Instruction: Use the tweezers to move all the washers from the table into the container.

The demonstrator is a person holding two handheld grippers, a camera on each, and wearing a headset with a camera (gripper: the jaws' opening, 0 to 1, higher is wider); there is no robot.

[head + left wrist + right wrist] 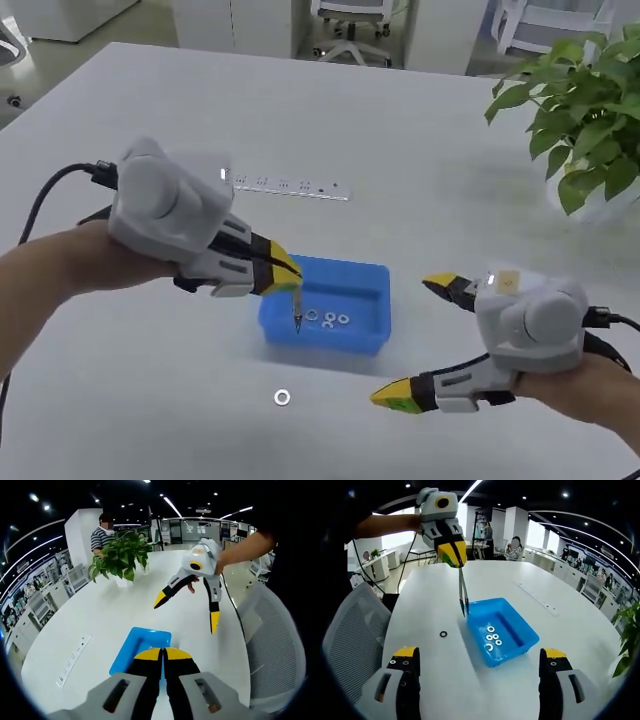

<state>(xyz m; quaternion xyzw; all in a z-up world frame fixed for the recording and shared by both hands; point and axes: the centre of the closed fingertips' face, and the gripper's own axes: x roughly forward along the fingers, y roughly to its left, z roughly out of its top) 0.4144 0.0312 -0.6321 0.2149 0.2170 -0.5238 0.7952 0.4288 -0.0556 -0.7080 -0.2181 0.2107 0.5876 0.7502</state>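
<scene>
Figure: my left gripper (288, 270) holds slim metal tweezers (297, 312) at the blue plastic container (372, 290).
Its jaws are clamped on the tweezers; my right gripper (405, 340) stands wide apart. Small metal washers (328, 319) lie inside the container, and one ring washer (282, 398) lies on the white table (120, 400) nearby.

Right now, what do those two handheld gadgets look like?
Both match: the left gripper and right gripper have rounded pale grey housings, black jaws ending in yellow tips with a touch of green, and a black cable trailing behind each. The forearms are bare of sleeves.
</scene>
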